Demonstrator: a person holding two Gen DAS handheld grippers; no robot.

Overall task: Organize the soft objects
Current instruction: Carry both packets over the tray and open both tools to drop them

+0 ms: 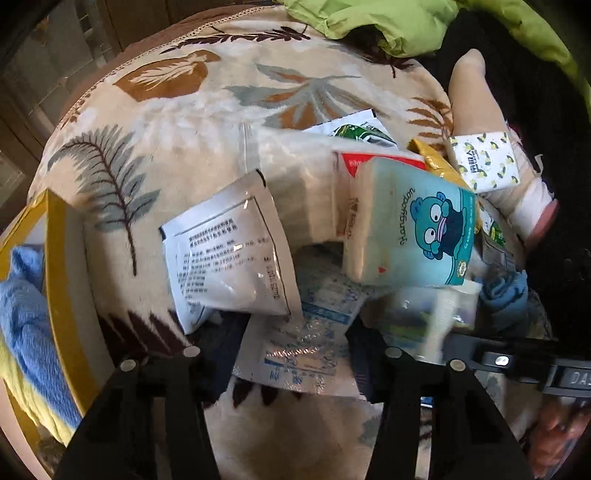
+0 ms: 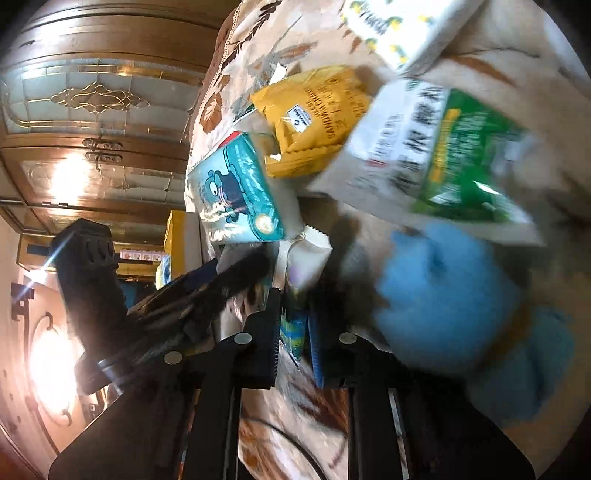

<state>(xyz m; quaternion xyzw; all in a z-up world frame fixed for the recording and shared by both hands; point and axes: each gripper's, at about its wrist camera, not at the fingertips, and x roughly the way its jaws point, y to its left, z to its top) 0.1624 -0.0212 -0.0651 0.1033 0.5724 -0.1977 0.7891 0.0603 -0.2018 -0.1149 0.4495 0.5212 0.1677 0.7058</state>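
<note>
A heap of soft packets lies on a leaf-patterned blanket [image 1: 177, 122]. My left gripper [image 1: 291, 354] is open over a clear blue-printed pouch [image 1: 310, 332], with a white sachet [image 1: 229, 258] just beyond it. A teal cartoon tissue pack [image 1: 410, 229] lies right of that and also shows in the right wrist view [image 2: 236, 192]. My right gripper [image 2: 293, 325] is shut on a thin white-and-green packet [image 2: 299, 266]. A blue cloth [image 2: 443, 295] lies to its right. A yellow snack bag [image 2: 314, 118] and a green-and-white pouch [image 2: 443, 155] lie beyond.
A yellow-rimmed box [image 1: 55, 266] at the left holds blue and yellow towels [image 1: 22, 295]. A lemon-print tissue pack [image 1: 484, 162] and a green jacket [image 1: 388, 22] are at the far right. A wooden glass-door cabinet [image 2: 99, 122] stands to the left in the right wrist view.
</note>
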